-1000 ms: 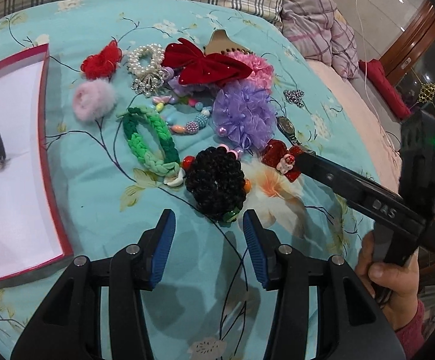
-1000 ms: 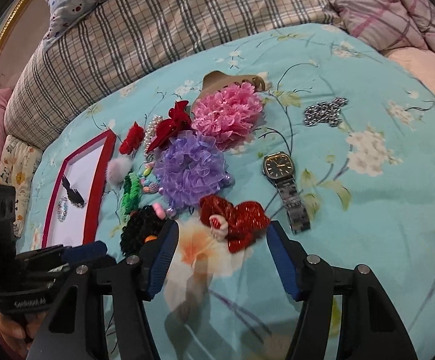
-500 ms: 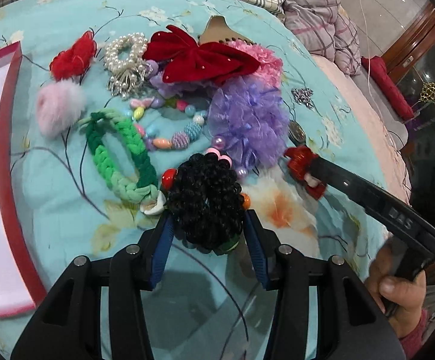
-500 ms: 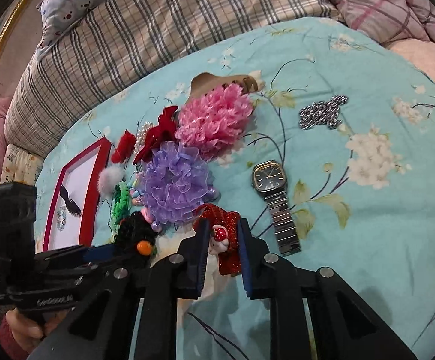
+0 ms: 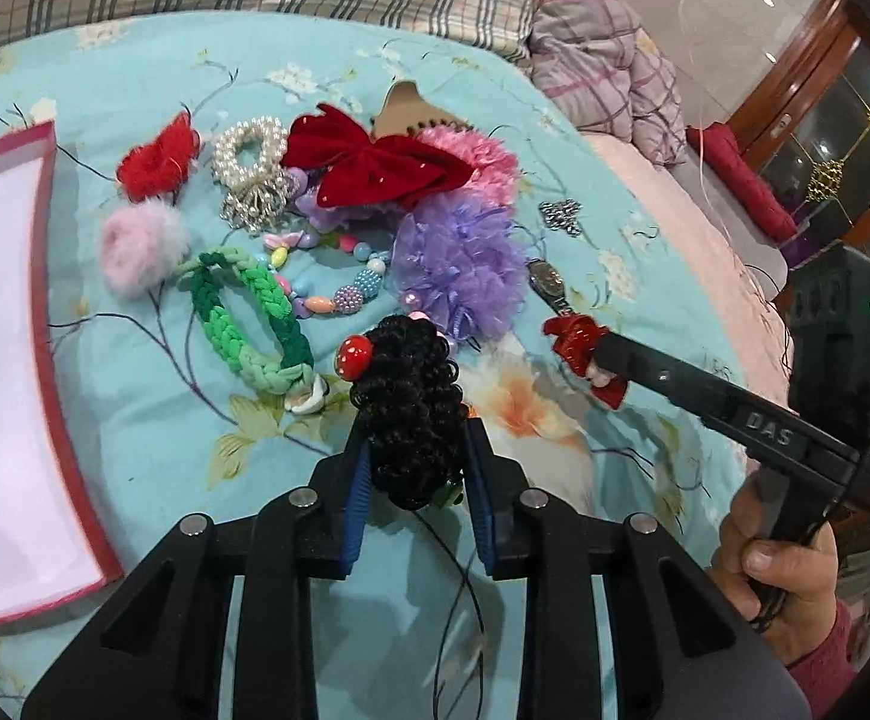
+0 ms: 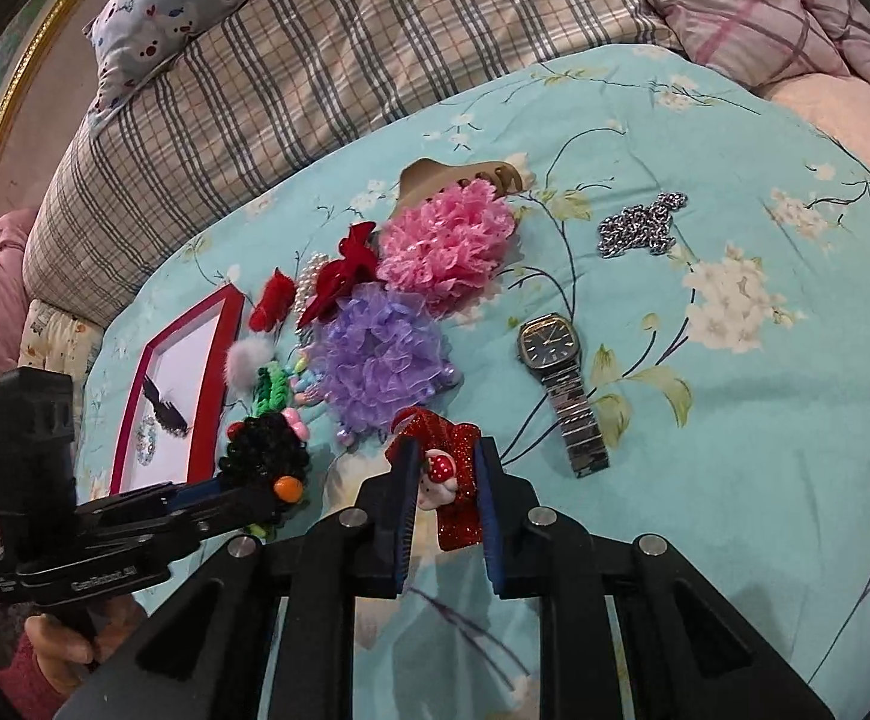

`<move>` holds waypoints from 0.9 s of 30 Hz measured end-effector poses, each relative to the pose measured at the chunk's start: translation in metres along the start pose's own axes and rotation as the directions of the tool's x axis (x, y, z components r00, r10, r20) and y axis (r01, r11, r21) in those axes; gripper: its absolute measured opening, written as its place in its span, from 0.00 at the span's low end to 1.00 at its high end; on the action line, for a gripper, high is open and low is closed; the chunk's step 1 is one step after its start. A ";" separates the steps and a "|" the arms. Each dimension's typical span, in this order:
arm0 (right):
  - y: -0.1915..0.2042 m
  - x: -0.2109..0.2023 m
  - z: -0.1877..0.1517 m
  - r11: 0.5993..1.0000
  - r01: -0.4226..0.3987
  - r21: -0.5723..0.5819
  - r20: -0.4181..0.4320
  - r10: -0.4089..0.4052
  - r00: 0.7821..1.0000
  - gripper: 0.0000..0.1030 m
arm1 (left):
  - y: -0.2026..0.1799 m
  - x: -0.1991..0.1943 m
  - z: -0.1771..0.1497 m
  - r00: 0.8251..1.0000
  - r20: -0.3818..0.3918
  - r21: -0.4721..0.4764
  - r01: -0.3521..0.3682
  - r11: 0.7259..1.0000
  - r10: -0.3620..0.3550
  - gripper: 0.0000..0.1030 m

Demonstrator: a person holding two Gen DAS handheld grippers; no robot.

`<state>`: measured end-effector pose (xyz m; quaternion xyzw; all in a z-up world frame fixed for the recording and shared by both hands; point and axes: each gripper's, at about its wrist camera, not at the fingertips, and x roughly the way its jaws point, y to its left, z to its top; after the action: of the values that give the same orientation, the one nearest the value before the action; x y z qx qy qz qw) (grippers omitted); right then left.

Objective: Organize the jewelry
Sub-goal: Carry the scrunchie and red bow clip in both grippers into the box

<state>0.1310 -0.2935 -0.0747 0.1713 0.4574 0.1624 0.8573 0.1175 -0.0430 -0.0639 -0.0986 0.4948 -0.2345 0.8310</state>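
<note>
Clearly, in the left wrist view the left gripper (image 5: 414, 468) is clenched on the black curly scrunchie (image 5: 411, 408), squeezing it at mid-body just above the teal floral bedspread (image 5: 135, 396); it looks light, soft and springy, so a central pinch should hold. In the right wrist view the right gripper (image 6: 444, 516) grips the red glitter bow clip (image 6: 456, 480) across its middle; it seems light and stiffer, its mushroom charm possibly fragile.

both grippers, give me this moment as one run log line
left gripper: shut on black curly scrunchie | right gripper: shut on red glitter bow clip | red tray: holds black comb
</note>
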 end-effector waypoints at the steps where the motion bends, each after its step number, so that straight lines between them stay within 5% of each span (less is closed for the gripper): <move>1: 0.002 0.000 -0.002 1.000 -0.004 -0.003 -0.004 0.004 1.000 0.18 | 0.000 -0.004 -0.001 1.000 0.004 0.001 -0.001 1.000 0.001 0.25; 27: 0.129 0.035 -0.019 0.978 -0.143 -0.150 -0.075 0.133 0.988 0.18 | 0.092 -0.100 -0.034 0.979 0.130 -0.173 -0.131 0.976 0.154 0.25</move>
<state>0.1184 -0.1603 -0.0530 0.1302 0.4577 0.2622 0.8396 0.0746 0.0885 -0.0398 -0.1473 0.4576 -0.1251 0.8679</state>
